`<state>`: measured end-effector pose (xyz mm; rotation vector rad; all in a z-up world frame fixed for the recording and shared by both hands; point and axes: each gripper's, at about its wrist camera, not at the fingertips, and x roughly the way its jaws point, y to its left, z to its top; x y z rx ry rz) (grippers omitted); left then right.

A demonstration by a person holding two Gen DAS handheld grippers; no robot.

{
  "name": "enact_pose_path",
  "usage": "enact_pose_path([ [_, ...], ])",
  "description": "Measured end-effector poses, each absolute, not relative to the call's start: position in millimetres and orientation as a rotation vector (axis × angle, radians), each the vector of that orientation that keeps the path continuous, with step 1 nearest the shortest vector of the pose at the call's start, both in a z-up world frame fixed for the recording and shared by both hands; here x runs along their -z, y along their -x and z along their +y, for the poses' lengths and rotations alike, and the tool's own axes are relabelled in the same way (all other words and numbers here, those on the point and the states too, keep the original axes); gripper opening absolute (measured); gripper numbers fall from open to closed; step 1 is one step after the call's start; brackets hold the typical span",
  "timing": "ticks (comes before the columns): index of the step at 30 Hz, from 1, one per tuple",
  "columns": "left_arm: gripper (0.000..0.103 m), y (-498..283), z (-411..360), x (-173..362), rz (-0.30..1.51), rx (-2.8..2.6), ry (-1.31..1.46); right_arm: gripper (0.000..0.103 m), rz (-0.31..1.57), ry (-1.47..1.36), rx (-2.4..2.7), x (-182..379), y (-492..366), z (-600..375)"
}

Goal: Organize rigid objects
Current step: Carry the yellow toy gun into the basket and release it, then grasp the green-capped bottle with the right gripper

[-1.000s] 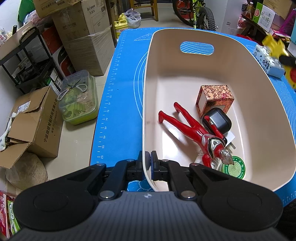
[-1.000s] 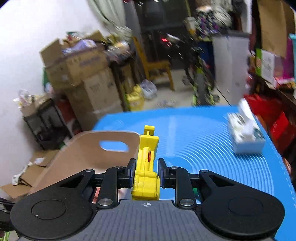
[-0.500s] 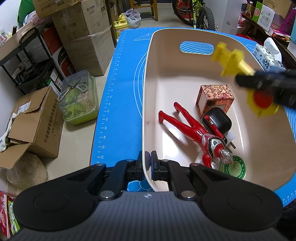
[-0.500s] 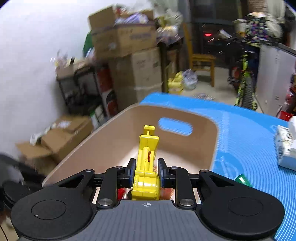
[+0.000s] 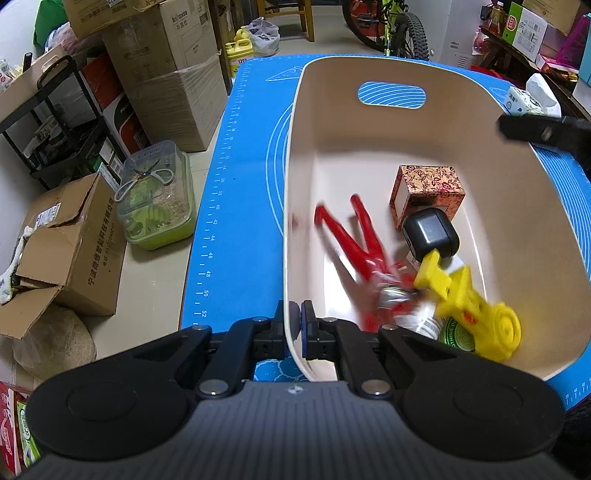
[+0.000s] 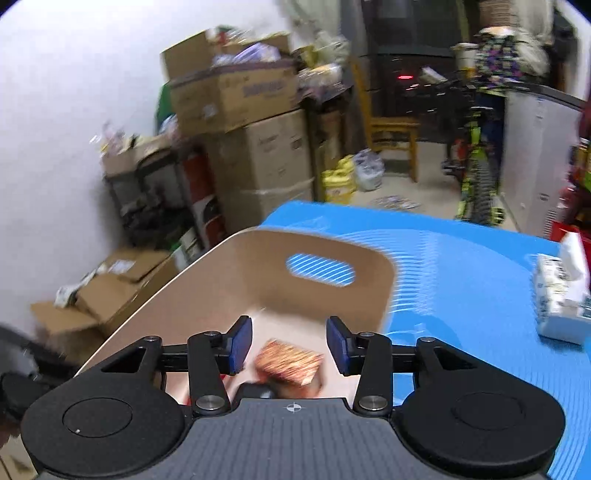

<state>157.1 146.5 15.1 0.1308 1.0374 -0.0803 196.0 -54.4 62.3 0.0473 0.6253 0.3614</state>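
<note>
A beige bin [image 5: 369, 147] stands on the blue mat [image 5: 240, 166]. My left gripper [image 5: 295, 317] is shut on the bin's near wall. Inside lie a red figure [image 5: 354, 240], a patterned box [image 5: 428, 188], a black case [image 5: 430, 234] and a blurred yellow toy [image 5: 469, 306] near the front right corner, partly over a green-labelled disc [image 5: 458, 332]. My right gripper [image 6: 290, 343] hovers over the bin [image 6: 229, 280], its jaws opening with nothing between them; the patterned box [image 6: 290, 363] shows far below. One right gripper finger [image 5: 535, 129] reaches in over the bin's right rim.
A white tissue pack [image 6: 561, 295] lies on the mat to the right of the bin. Left of the table stand cardboard boxes [image 5: 66, 243], a green-bottomed container [image 5: 155, 195] holding scissors, and a black shelf [image 5: 48, 125]. A bicycle [image 5: 388, 22] stands behind the table.
My right gripper opened and let go of the yellow toy, which dropped into the bin's front right corner. The red figure shifted and blurs. The left gripper kept still on the bin wall.
</note>
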Motion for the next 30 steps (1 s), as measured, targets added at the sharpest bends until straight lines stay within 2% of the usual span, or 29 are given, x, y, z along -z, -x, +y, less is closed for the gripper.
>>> enact_pose_path([
  [7, 0.008, -156, 147, -15, 1.035, 0.087, -0.132, 0.061, 0.591, -0.056, -0.186, -54, -212, -112],
  [14, 0.008, -156, 148, -15, 1.038, 0.084, -0.132, 0.064, 0.632, -0.065, -0.090, -22, -230, -155],
  [30, 0.008, -157, 146, -15, 1.040, 0.084, -0.137, 0.064, 0.785, 0.046, -0.054, 44, -259, -171],
])
